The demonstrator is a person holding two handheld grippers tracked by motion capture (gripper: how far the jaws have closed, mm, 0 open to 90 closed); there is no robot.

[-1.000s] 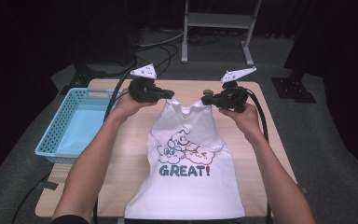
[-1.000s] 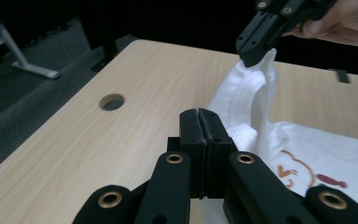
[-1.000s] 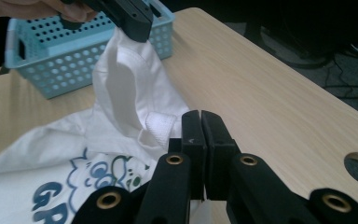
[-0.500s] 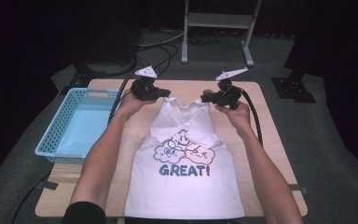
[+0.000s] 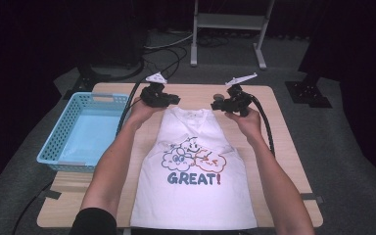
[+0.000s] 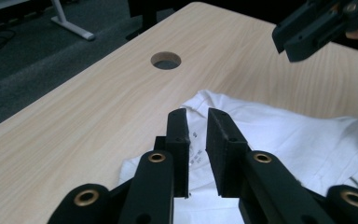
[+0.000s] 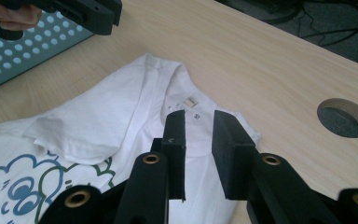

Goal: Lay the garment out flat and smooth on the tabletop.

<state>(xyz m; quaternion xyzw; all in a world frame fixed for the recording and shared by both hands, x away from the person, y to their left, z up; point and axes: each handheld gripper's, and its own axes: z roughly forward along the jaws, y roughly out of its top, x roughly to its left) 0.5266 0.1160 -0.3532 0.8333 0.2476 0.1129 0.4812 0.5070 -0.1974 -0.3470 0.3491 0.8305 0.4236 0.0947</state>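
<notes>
**Shirt spread flat, shoulders just let go; fold not begun**

Basket (image 5: 81,128), blue, sits on the left of the tabletop (image 5: 293,147), just beside the shirt's left edge; it looks to hold nothing.

Left gripper (image 5: 174,99) hovers at the shirt's left shoulder, at the far end; in the left gripper view (image 6: 196,119) its jaws stand a little apart with a clear gap, cloth lying under them but not pinched; the jaws have just been opening, nothing between them.

Shirt (image 5: 196,188), white with a cloud print and the word GREAT!, lies face up along the middle of the tabletop, collar toward the far edge, hem at the near edge; body mostly smooth; the sleeves look tucked or bunched near the shoulders, a loose fold showing in the right gripper view (image 7: 98,121).

Right gripper (image 5: 217,104) hovers at the right shoulder, level with the left one; in its own view (image 7: 199,122) the jaws are likewise slightly parted over the collar area, gripping nothing; these too have just been opening.

Judgement: laying-out step looks done, the shirt placed and released; left to do, as far as I can tell: folding, none visible yet, and likely a move to the basket; sleeves may want tidying first.
</notes>
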